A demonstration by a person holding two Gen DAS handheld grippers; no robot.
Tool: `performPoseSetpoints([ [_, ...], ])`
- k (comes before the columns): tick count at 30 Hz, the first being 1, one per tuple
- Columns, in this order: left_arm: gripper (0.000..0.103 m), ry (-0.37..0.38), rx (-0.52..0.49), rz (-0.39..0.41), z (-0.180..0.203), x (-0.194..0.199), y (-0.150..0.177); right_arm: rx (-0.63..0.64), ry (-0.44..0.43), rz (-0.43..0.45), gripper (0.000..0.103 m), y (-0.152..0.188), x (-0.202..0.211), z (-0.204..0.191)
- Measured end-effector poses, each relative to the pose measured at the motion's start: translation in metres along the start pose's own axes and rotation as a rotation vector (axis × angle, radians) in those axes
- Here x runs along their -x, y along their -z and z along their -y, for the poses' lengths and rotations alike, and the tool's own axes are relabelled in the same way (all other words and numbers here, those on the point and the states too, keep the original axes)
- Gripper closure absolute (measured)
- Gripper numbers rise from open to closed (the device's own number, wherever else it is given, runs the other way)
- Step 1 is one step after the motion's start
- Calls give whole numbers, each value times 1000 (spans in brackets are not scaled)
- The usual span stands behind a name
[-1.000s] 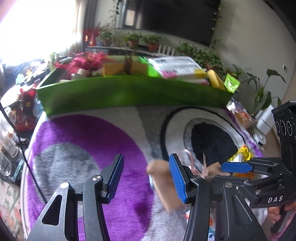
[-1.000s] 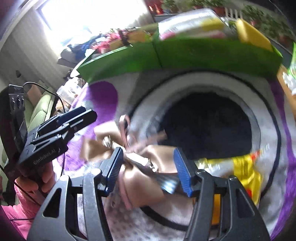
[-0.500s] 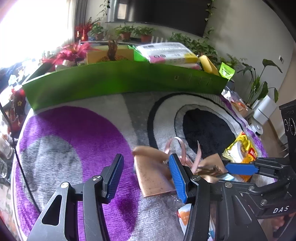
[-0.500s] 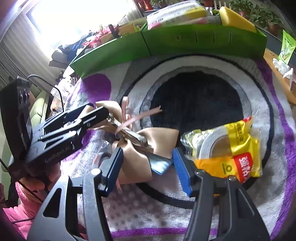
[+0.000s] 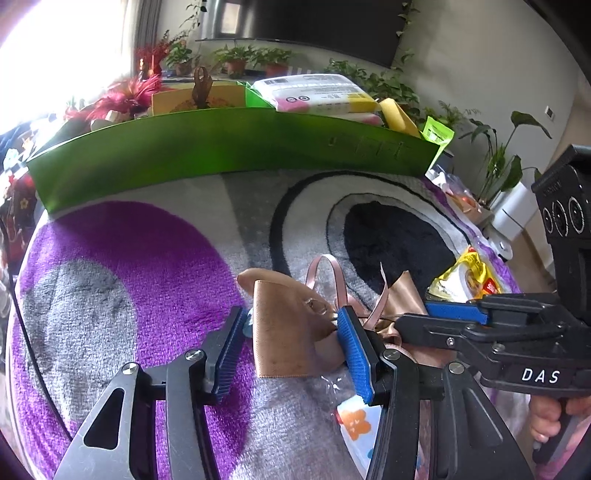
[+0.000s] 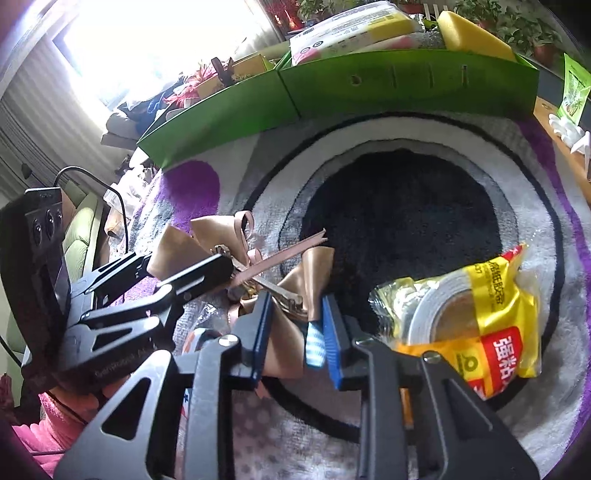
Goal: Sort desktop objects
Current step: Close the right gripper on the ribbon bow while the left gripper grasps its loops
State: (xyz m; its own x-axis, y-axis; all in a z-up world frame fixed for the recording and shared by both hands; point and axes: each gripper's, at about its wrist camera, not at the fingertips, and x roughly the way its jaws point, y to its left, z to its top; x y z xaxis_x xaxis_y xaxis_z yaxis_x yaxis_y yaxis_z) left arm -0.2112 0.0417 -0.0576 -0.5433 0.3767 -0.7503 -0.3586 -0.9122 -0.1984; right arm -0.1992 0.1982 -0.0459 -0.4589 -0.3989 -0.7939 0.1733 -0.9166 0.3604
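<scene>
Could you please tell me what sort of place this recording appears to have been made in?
Most likely a home living room. A shaggy purple, grey and black patterned rug covers the work surface, potted houseplants line a shelf beneath a large dark wall screen, and a bright window has curtains beside it.

- Tan satin bow hair clip (image 5: 295,332) (image 6: 295,291): lain crumpled on the patterned rug, thin pink ribbon tails looped upward, metal clip exposed at the knot.
- Tape roll in yellow wrapper (image 6: 469,317) (image 5: 463,278): rested flat just beside the bow.
</scene>
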Motion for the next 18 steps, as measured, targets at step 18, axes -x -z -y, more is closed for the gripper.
performPoseSetpoints([
  [18,80,89,-28,-15,9,-2,2,29,-40,-3,88,0,-7,-9],
])
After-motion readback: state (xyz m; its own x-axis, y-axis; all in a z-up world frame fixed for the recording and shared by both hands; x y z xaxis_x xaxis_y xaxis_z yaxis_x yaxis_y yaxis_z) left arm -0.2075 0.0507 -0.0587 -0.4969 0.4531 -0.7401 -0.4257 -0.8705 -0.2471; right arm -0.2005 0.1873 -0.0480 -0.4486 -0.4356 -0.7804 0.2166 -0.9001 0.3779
